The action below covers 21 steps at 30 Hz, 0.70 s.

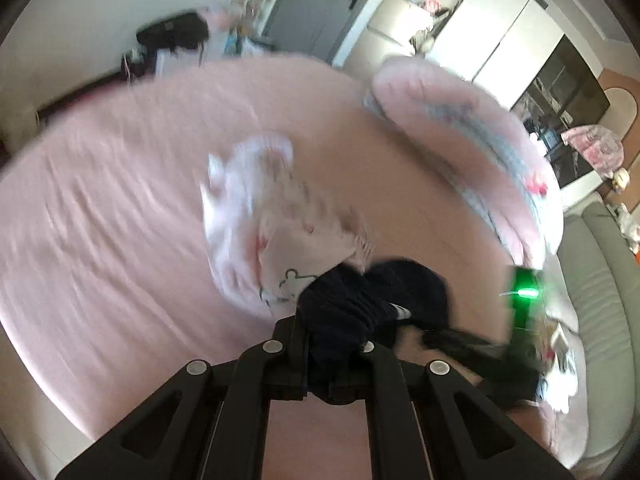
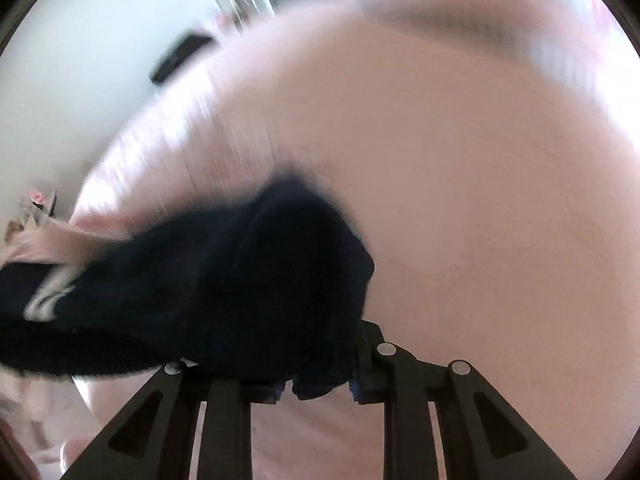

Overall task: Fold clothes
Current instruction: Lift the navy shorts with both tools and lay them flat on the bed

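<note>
Both claws hold the same dark navy garment (image 1: 360, 304) above the pink bed (image 1: 120, 200). The left claw (image 1: 332, 344) is fully closed on one bunch of the cloth. The right claw (image 2: 320, 376) is nearly closed w/ the cloth pinched between its pads; from the left wrist view it shows as a dark body w/ a green light (image 1: 524, 292). A white stripe (image 2: 48, 296) marks part of the garment.

To do this step well, I think: lift the garment clear of the bed, pull the hands apart so it hangs flat, find the edges, then lay it on a free part of the bed. Do not drag the pale printed clothes (image 1: 272, 232) lying just beside it.

Containers: I see none near; the pictures are blurred, so I cannot tell more.
</note>
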### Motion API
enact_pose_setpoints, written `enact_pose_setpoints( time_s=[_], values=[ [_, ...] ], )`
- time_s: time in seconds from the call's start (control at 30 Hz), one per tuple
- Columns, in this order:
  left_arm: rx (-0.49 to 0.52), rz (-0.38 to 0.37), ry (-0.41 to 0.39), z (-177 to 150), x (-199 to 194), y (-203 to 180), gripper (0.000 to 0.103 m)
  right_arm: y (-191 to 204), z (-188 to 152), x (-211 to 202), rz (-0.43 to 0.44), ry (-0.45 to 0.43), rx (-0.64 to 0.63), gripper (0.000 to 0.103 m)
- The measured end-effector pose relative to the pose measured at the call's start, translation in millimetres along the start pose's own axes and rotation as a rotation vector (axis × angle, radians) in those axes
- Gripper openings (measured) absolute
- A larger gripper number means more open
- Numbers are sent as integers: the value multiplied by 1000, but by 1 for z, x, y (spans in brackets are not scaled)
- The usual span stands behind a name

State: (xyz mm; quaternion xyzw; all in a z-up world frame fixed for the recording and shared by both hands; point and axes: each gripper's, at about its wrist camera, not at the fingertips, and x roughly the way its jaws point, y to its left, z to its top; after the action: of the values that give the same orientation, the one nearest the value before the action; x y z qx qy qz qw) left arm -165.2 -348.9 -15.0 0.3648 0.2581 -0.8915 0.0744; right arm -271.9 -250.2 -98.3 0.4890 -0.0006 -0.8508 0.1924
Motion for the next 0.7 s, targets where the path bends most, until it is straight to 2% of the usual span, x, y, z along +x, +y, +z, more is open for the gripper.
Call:
enact_pose_setpoints(
  time_s=[0.1,0.2,0.3,0.4,0.5,0.6,0.7],
  values=[
    [83,-32,-158,64,-57,-21,4,30,72,-80,-29,-232,-95,20],
    [196,-51,-265,104,-112,-49,4,44,111,-171,3,-447,-82,20],
    [234,-82,-289,114,-137,-65,4,50,129,-221,24,-519,-85,20],
    [267,-126,-280,103,-146,-78,4,39,116,-254,71,-497,-49,20],
    [312,-265,-296,82,-162,-97,4,-3,66,-302,125,-536,-9,20],
    [314,-333,-285,76,-165,-112,5,-22,28,-328,124,-562,22,21],
    [311,-373,-171,61,-143,-131,5,-51,-9,-337,80,-496,85,22]
  ],
)
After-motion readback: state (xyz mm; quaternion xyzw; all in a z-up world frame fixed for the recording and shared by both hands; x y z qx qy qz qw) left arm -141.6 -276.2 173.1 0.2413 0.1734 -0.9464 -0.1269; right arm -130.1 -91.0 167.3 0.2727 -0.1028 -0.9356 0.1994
